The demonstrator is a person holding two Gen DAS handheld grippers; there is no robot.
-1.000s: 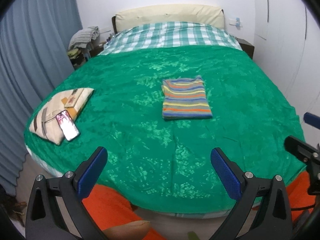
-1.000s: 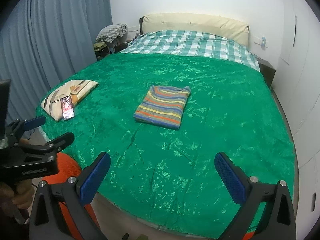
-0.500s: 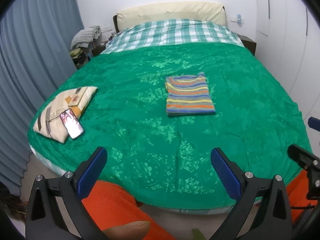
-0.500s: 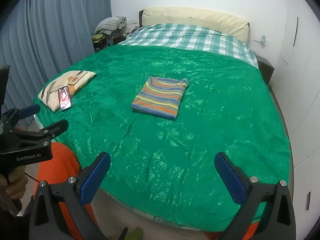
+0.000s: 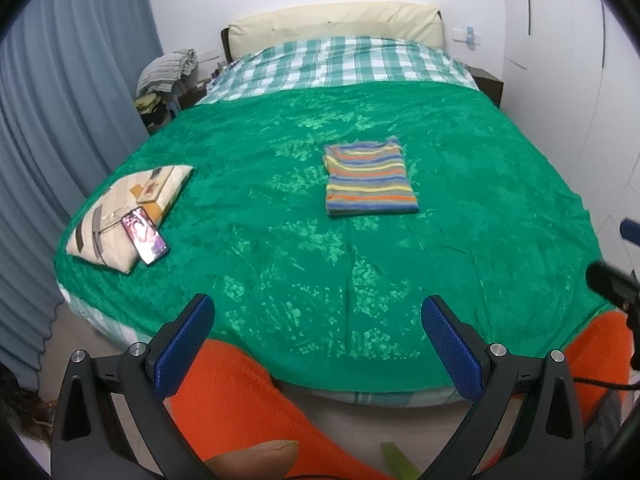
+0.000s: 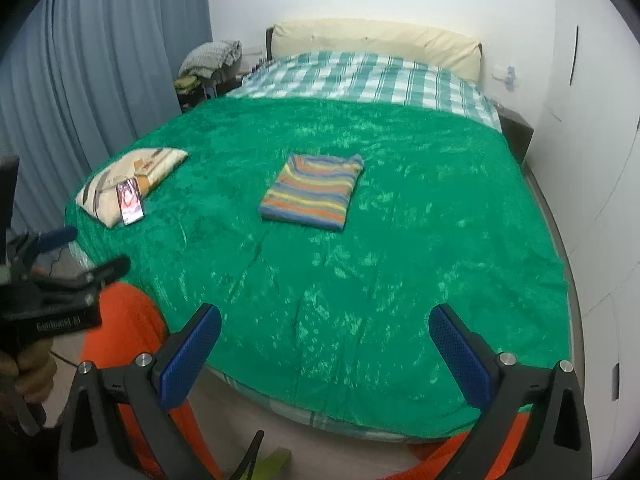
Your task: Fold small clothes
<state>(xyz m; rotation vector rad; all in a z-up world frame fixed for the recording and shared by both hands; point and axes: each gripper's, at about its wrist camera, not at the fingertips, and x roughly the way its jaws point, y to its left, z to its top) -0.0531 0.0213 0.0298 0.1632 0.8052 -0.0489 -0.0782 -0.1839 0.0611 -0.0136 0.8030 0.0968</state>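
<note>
A striped shirt (image 5: 368,181), folded into a neat rectangle, lies flat in the middle of the green bedspread (image 5: 320,260); it also shows in the right wrist view (image 6: 312,193). My left gripper (image 5: 316,344) is open and empty, held off the foot of the bed, well short of the shirt. My right gripper (image 6: 326,350) is open and empty too, also back from the bed's near edge. The left gripper shows from the side at the left of the right wrist view (image 6: 72,252).
A cream pillow (image 5: 128,208) with a phone (image 5: 145,236) on it lies at the bed's left edge. Grey curtains (image 5: 60,100) hang on the left, white wardrobe doors (image 6: 592,140) on the right. Orange trouser legs (image 5: 240,400) are below the grippers.
Both grippers have drawn back from the bed and risen a little; the bed and shirt look farther away. The shirt has not moved. Both grippers stay open.
</note>
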